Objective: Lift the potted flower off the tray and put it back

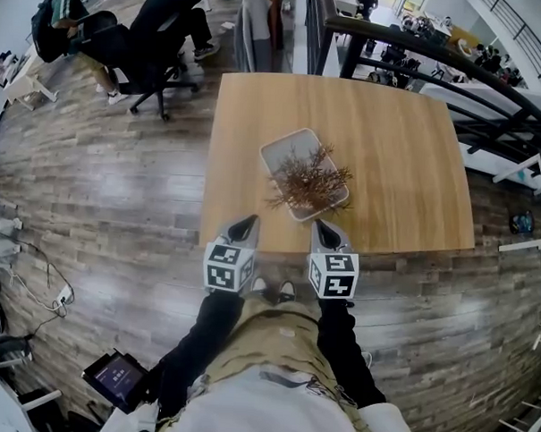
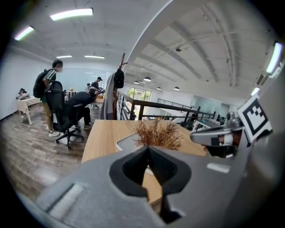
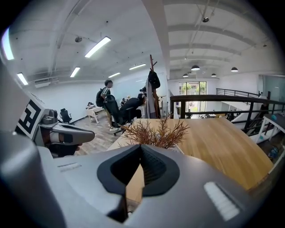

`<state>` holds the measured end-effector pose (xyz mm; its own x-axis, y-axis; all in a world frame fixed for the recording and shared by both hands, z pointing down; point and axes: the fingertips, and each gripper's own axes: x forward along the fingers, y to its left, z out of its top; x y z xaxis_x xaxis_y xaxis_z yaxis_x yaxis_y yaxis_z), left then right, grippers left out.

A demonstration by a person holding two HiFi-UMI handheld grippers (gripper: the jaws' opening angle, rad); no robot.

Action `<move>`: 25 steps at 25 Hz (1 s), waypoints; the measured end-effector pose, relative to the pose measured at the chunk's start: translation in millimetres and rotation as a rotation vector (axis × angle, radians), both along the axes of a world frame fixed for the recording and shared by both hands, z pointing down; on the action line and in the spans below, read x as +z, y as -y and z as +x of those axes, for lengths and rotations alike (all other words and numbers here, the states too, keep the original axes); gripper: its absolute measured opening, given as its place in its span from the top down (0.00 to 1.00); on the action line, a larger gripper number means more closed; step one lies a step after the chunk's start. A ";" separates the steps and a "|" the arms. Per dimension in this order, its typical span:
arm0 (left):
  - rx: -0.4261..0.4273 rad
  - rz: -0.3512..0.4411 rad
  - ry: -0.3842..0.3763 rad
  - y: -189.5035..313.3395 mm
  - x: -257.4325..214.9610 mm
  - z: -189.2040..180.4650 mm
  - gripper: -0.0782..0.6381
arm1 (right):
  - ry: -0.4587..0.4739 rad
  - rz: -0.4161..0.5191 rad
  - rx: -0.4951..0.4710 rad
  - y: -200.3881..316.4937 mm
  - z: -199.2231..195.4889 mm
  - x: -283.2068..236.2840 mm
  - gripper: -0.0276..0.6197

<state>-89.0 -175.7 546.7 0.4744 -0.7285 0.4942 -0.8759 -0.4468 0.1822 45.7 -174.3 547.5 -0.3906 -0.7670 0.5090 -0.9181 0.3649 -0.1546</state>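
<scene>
Left gripper point(image 1: 245, 224) has its fingers pressed together tip to tip with nothing between them, and so does the right gripper point(image 1: 324, 229): pads meet, empty. Both sit side by side over the near edge of the wooden table point(image 1: 408, 145), angled down and forward, black sleeves behind them. The potted flower point(image 1: 309, 177), a dry brown bushy plant, stands just ahead of both sets of fingertips, forward-right of the left ones and forward-left of the right ones, touching neither. It stands on the light rectangular tray point(image 1: 277, 149), at the tray end nearer the fingers; the bare end lies further from the tips. In the left gripper view the flower rises right above the closed tips, with the right gripper off to the side. Far beyond the fingers is a black office chair point(image 1: 149, 78) with people near it.
</scene>
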 end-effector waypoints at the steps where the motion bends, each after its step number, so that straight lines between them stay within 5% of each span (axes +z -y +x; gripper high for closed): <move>1: -0.001 -0.004 0.002 1.3 2.7 -0.1 0.89 | 0.000 -0.005 -0.003 1.2 -0.3 3.3 0.95; 25: -0.062 -0.073 0.020 42.7 66.6 -10.1 0.89 | -0.047 -0.137 -0.074 33.2 -6.4 86.9 0.95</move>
